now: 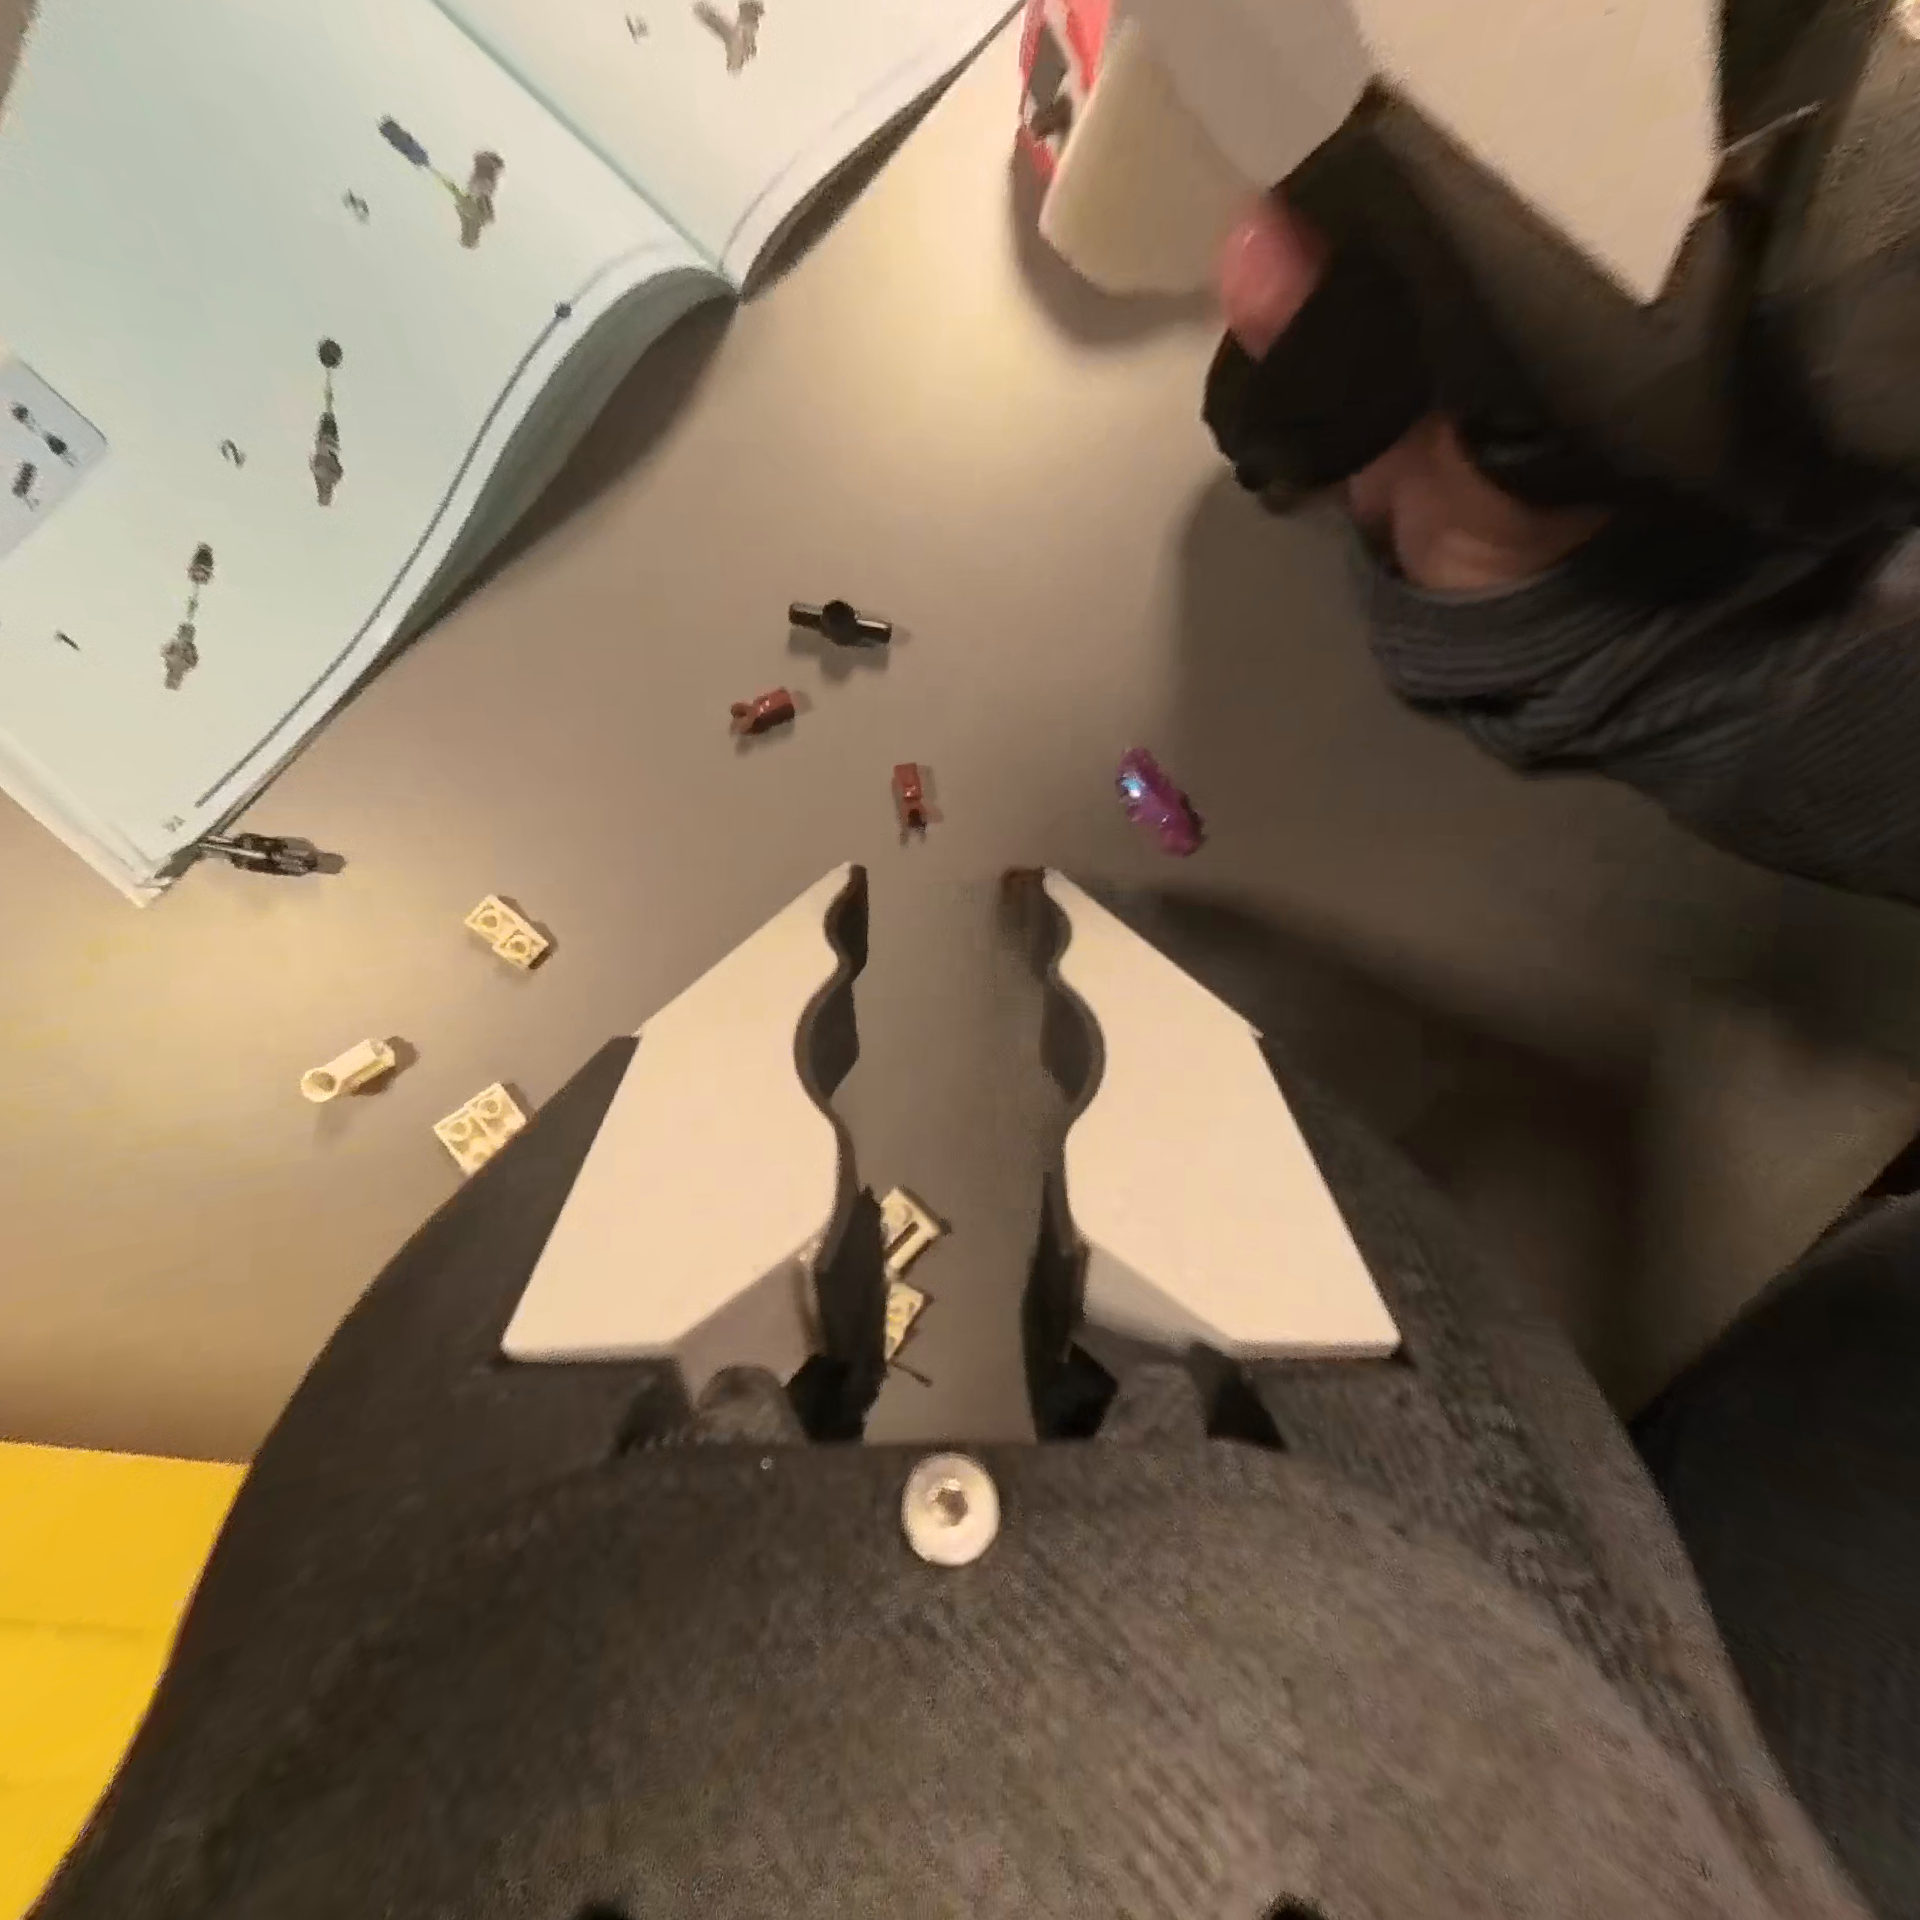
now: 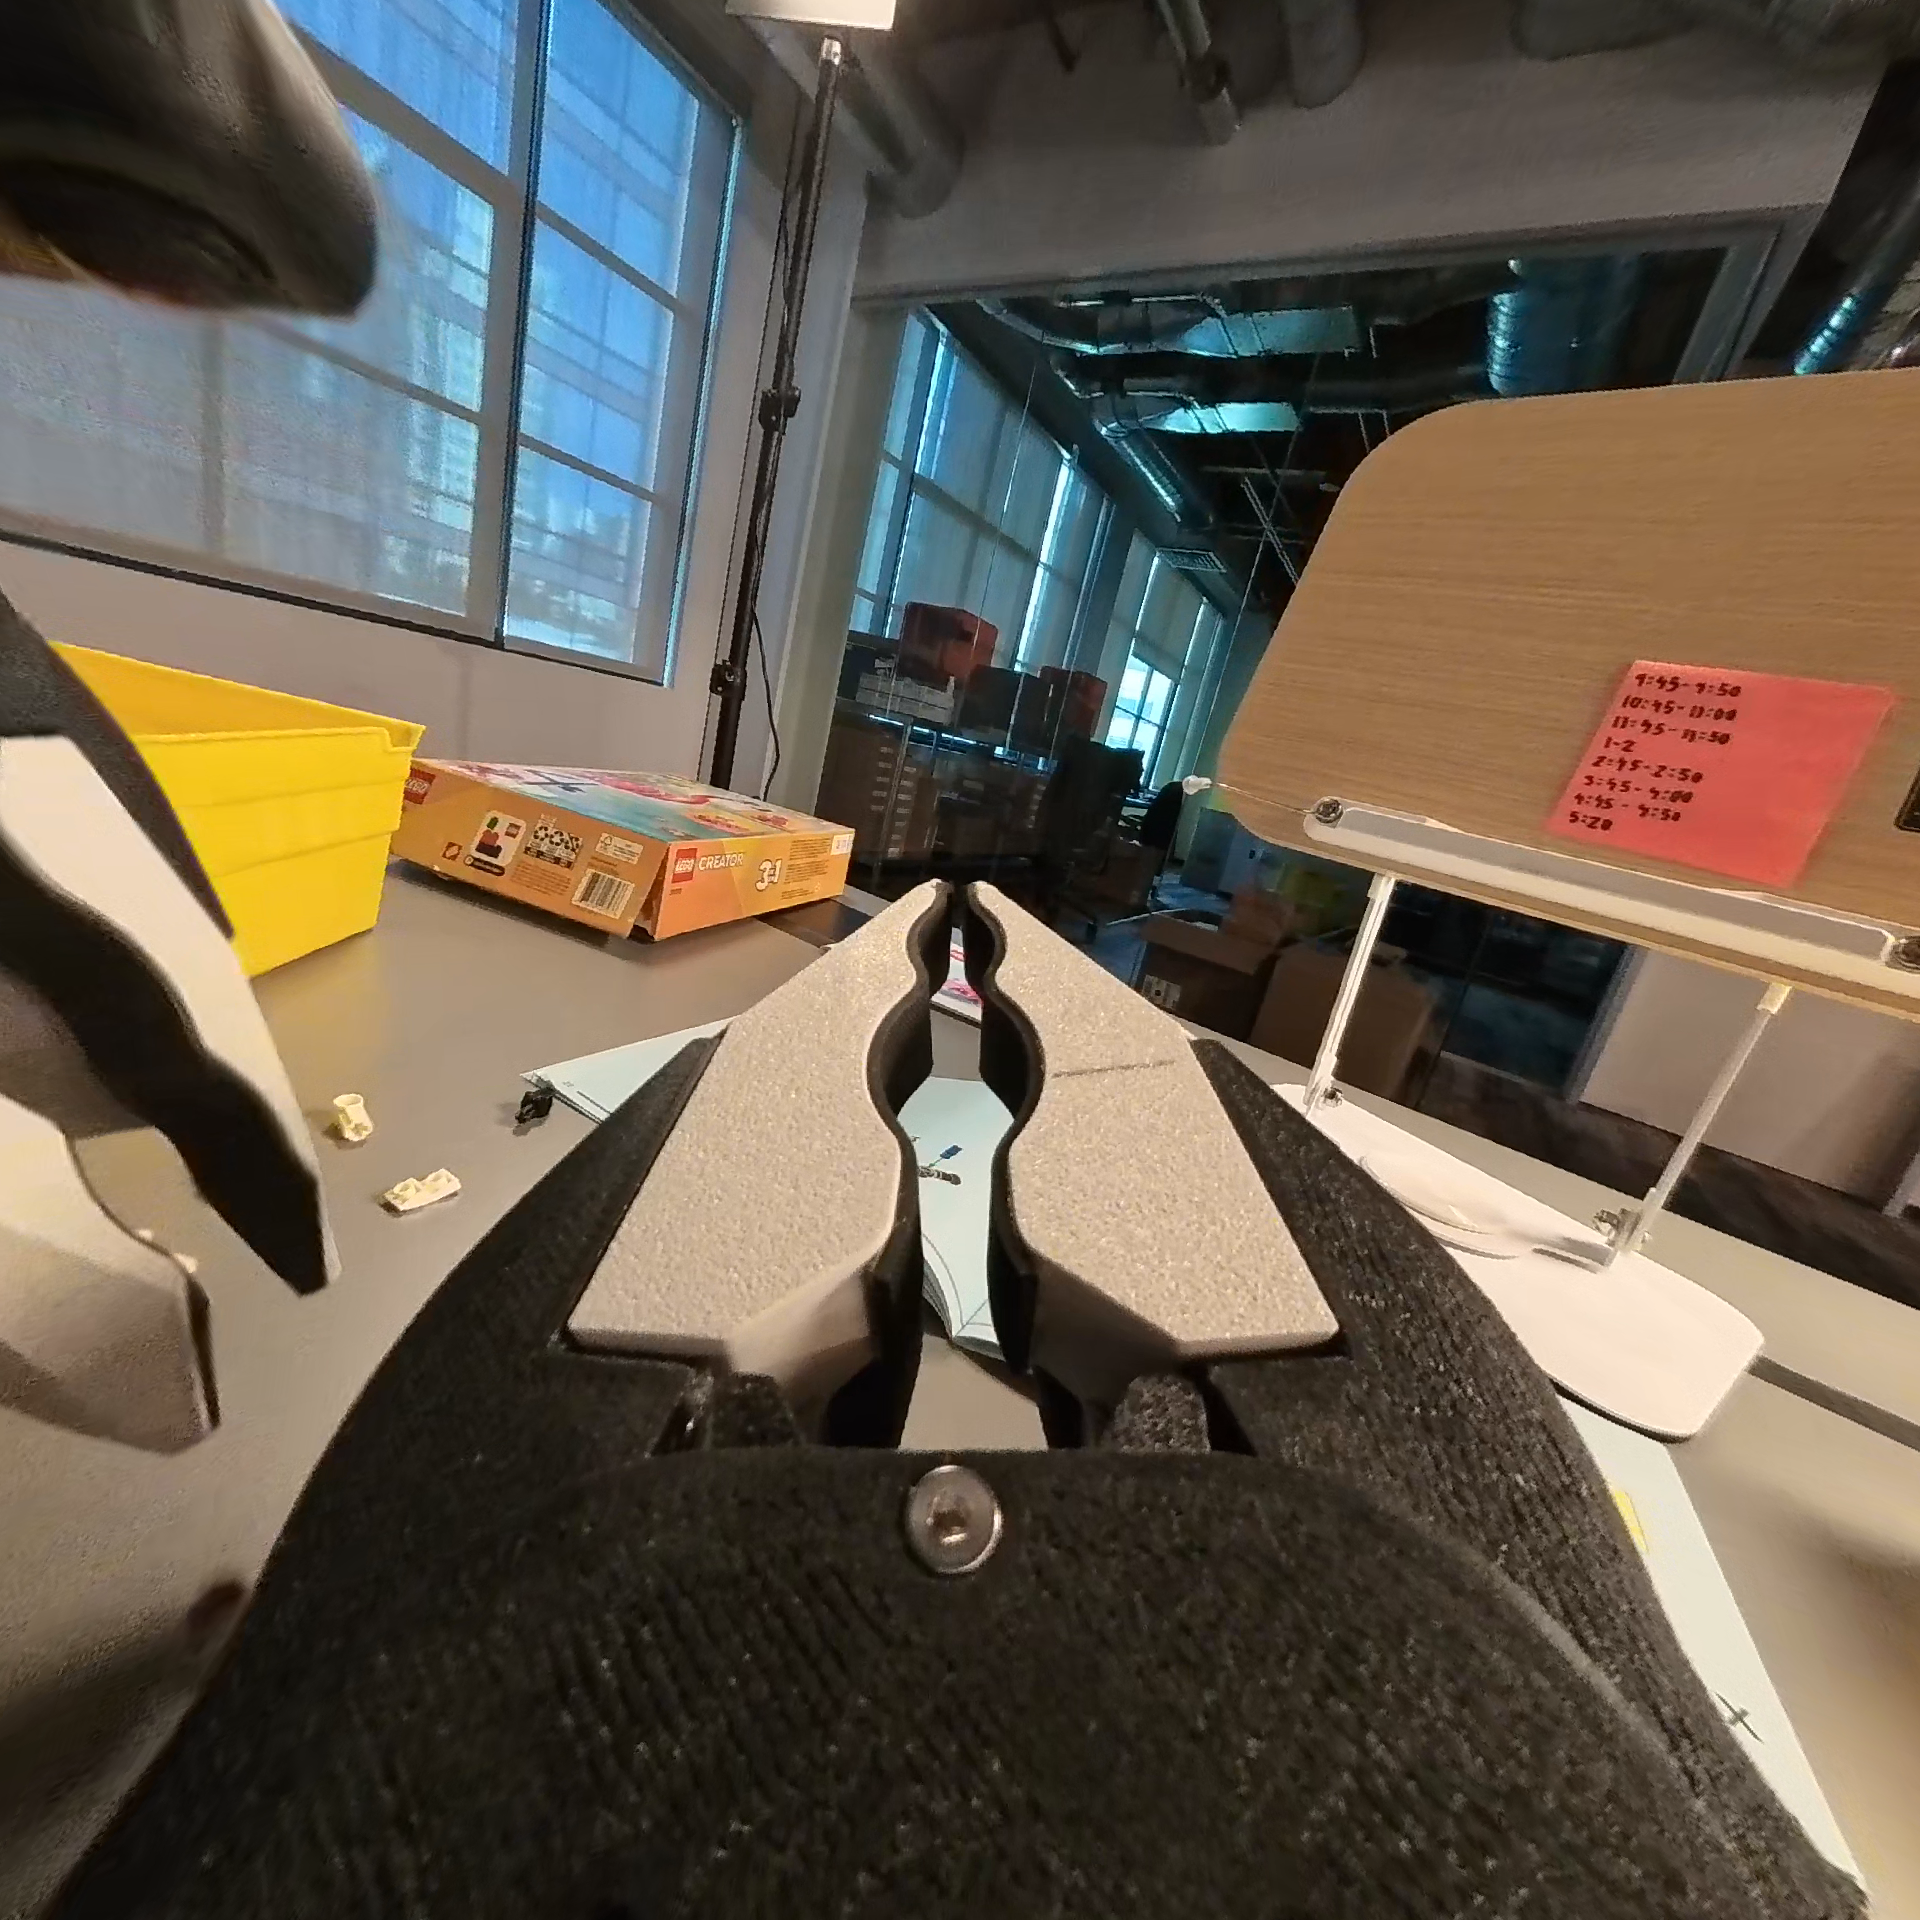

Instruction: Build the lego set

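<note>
Grey table (image 2: 499, 997), printed orange box (image 2: 623, 842), handwritten pink note (image 2: 1725, 769)

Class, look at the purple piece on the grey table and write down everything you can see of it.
The purple piece is small, translucent and glossy like plastic, with a bluish glint at one end. It looks elongated and bumpy-edged, though blur hides its exact shape. It lies on the grey table, apart from the other pieces, just beyond and right of the open left tool. Nothing touches it.

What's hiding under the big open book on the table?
A small black-and-grey toy piece pokes out from under the corner of the book. The part of it under the pages is covered, and so is anything else beneath.
</note>
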Action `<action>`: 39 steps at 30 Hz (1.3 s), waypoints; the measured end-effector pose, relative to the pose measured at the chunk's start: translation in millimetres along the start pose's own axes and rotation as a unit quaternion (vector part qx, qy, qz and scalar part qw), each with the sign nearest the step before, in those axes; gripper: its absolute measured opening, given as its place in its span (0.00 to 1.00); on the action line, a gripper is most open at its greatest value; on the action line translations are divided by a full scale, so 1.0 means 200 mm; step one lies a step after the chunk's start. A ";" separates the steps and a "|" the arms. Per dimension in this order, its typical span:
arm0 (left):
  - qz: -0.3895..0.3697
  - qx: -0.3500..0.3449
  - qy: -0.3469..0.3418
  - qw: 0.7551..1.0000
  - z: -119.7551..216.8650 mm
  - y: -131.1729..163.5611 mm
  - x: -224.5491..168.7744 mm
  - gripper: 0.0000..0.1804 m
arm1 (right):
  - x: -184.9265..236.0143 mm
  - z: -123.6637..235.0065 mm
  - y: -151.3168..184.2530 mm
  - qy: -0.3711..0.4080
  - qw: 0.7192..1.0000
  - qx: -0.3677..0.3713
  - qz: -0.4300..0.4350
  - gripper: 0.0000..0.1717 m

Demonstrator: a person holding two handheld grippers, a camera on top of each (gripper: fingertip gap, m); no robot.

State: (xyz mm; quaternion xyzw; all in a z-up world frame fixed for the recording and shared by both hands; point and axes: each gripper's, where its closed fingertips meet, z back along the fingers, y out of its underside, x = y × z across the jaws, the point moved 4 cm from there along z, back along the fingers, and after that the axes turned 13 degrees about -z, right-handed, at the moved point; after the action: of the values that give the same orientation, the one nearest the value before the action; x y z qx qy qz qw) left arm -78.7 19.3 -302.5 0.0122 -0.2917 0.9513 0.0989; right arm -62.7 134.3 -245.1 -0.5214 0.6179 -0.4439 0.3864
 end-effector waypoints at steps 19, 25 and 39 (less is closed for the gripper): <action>0.059 -0.157 -0.197 0.966 0.78 0.22 0.34 0.09 | 0.00 0.00 0.00 -0.001 1.000 0.002 -0.002 0.00; 0.183 -0.163 -0.297 0.923 1.10 0.61 0.53 0.09 | 0.01 -0.01 0.01 -0.003 1.000 0.003 0.001 0.00; 0.236 -0.137 -0.379 0.884 1.34 0.88 0.58 0.09 | 0.02 -0.01 0.02 -0.010 1.000 0.010 0.007 0.00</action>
State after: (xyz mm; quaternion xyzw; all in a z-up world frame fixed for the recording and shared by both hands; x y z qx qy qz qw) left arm -236.0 -252.2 -168.4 0.2887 -0.4287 0.8201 -0.2457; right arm -67.3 131.2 -247.9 -0.5178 0.6129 -0.4423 0.4006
